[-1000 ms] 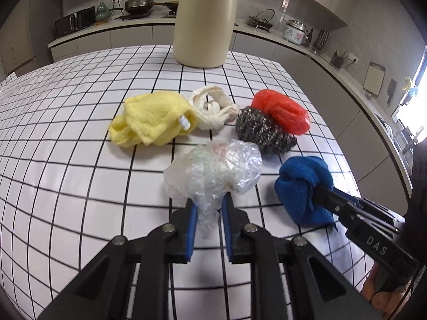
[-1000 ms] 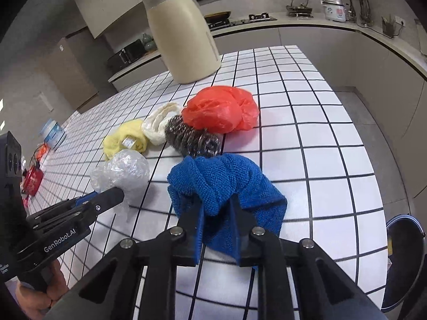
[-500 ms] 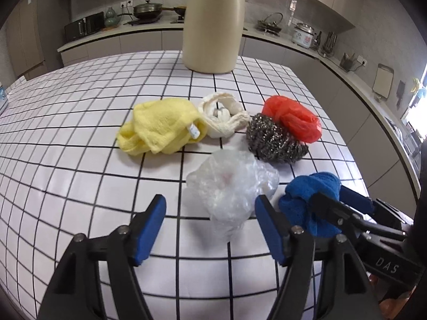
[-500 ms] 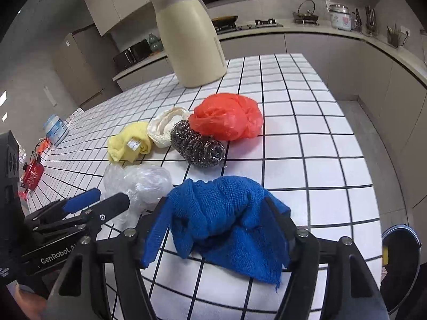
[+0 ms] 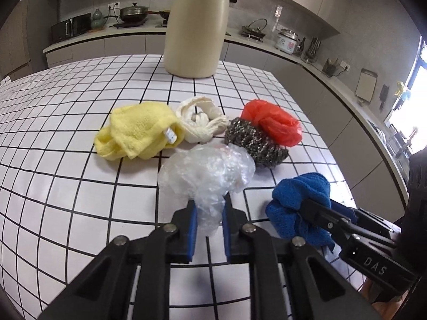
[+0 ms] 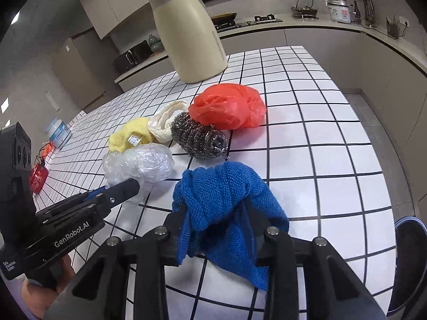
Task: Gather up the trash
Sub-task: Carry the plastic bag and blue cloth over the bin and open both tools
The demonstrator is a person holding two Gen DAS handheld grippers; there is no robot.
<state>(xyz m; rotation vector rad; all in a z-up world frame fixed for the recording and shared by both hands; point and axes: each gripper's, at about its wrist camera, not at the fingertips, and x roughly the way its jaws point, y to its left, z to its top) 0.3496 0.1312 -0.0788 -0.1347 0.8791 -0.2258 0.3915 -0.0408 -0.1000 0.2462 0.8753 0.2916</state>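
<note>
The tabletop (image 5: pixel 53 186) is a white tile grid, with a tall cream jug (image 5: pixel 196 29) at its far side. In front of the jug lies a tight heap: a yellow cloth (image 5: pixel 136 133), a knotted white rag (image 5: pixel 200 118), a steel scourer (image 5: pixel 253 144) and a red bag (image 5: pixel 272 121), each touching its neighbour. Nearer the camera are the two things in hand, well clear of the jug.

The clear bag (image 5: pixel 208 176) sits just in front of the heap, its crumpled bulk on the tiles and a thin tail trailing back toward the left gripper (image 5: pixel 209 222). That tail runs straight along the line of the fingers, and the jaws are all but shut on it, pinching the film between the blue pads (image 5: pixel 192 229). The bulk lies ahead of the jaws, so a lift would have it hang from the tail.

The blue cloth (image 6: pixel 224 200) lies to the right of the clear bag, apart from the scourer. The right gripper (image 6: pixel 217 229) has it: the jaws are closing on a thick fold, and cloth drapes over and between the fingers, one corner hanging loose on the right.

Each hand is on the piece nearest it, left on bag, right on cloth, and the two grippers lie side by side without crossing. I judge the bag's hold the weaker one, since slick film in a narrow pinch could slide out.
</note>
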